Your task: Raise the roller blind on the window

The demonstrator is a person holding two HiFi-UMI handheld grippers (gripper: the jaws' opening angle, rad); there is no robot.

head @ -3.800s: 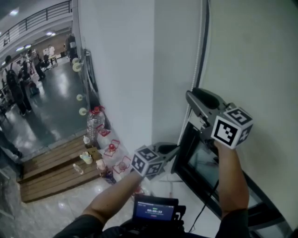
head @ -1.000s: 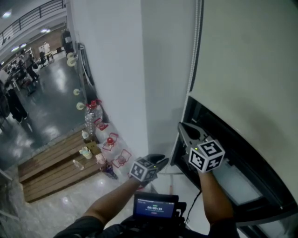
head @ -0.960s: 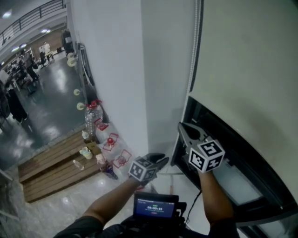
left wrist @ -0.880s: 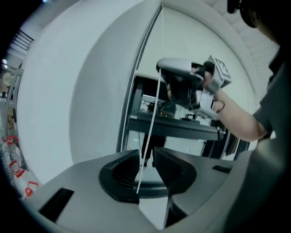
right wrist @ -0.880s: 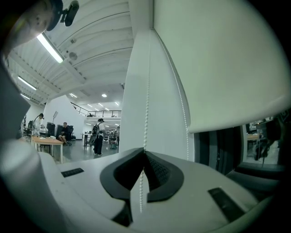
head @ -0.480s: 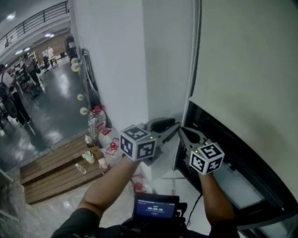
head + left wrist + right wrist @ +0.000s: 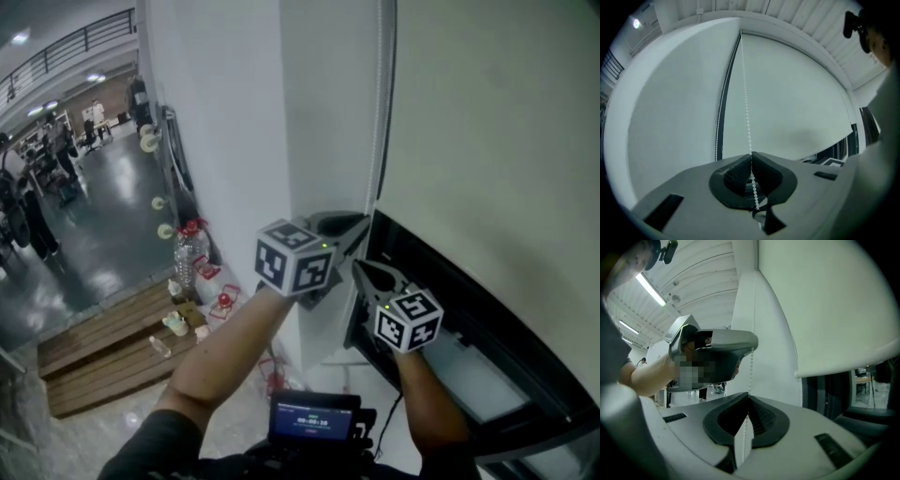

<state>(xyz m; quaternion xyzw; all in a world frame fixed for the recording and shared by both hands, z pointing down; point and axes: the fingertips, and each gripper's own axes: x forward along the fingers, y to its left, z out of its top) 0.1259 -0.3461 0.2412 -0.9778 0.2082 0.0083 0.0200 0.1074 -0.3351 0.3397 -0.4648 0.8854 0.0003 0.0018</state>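
Your left tongs (image 7: 751,157), just closing, clamp the bead chain (image 7: 746,112) above your right tongs' (image 7: 749,397) grip, so the blind (image 7: 487,131) cannot slip.

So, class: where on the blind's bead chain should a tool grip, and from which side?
Take the bead chain on its free hanging run, coming level from the room side. Thin and straight, it lets jaws shut across it: the right tool holds it, the left tool just closed on it higher.
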